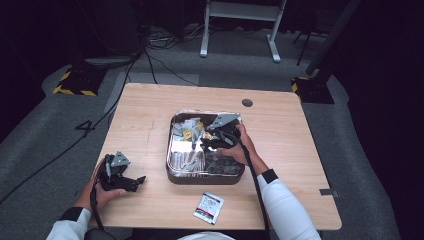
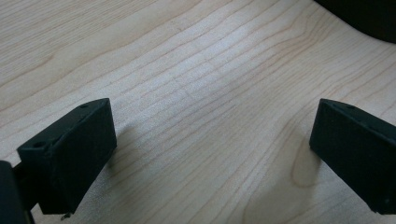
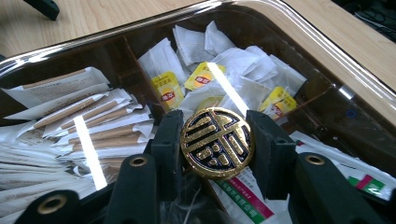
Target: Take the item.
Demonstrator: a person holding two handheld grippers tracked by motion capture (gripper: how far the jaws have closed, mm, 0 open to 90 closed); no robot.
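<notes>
A square compartment box (image 1: pixel 170 156) sits mid-table under a clear lid (image 3: pixel 322 42) that catches streaks of light. My right gripper (image 3: pixel 217 142) is shut on the lid's round gold knob (image 3: pixel 217 140), which shows above the box's centre as the knob (image 1: pixel 205 136) beside the right gripper (image 1: pixel 210 140). Beneath the lid lie white tea bags with yellow tags (image 3: pixel 201 79) and paper stick sachets (image 3: pixel 93 121). My left gripper (image 1: pixel 136 182) rests at the table's front left. In its own view the left gripper (image 2: pixel 212 144) stands open over bare wood.
A small white and red sachet (image 1: pixel 208 207) lies on the table in front of the box, near the front edge. A dark cable hole (image 1: pixel 247 103) sits near the table's far edge. Bare wood (image 1: pixel 145 115) surrounds the box on all sides.
</notes>
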